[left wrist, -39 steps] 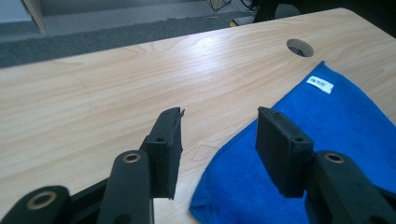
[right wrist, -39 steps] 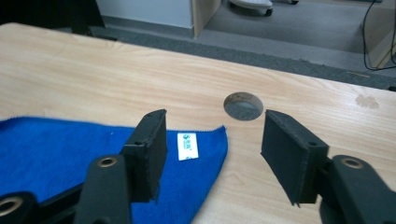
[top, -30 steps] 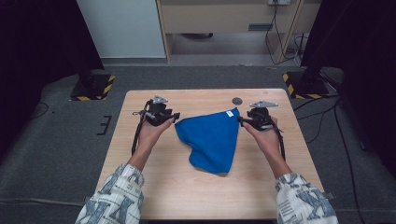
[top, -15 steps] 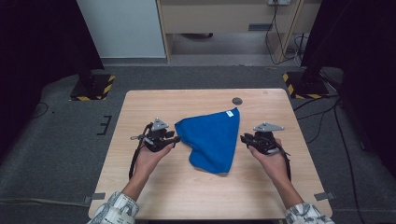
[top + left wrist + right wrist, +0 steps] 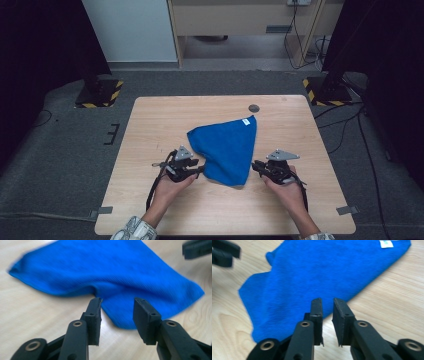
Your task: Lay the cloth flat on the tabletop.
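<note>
Two sets of jaws flanked the blue microfibre cloth [image 5: 227, 150], which lay loosely folded on the worktop [image 5: 150, 125]. I had the left gripper [image 5: 117, 312] released, its jaws having just been opening, the cloth's edge just ahead. The right gripper [image 5: 327, 312] stood narrowly parted, gripping nothing, lined up on the opposite edge.
</note>
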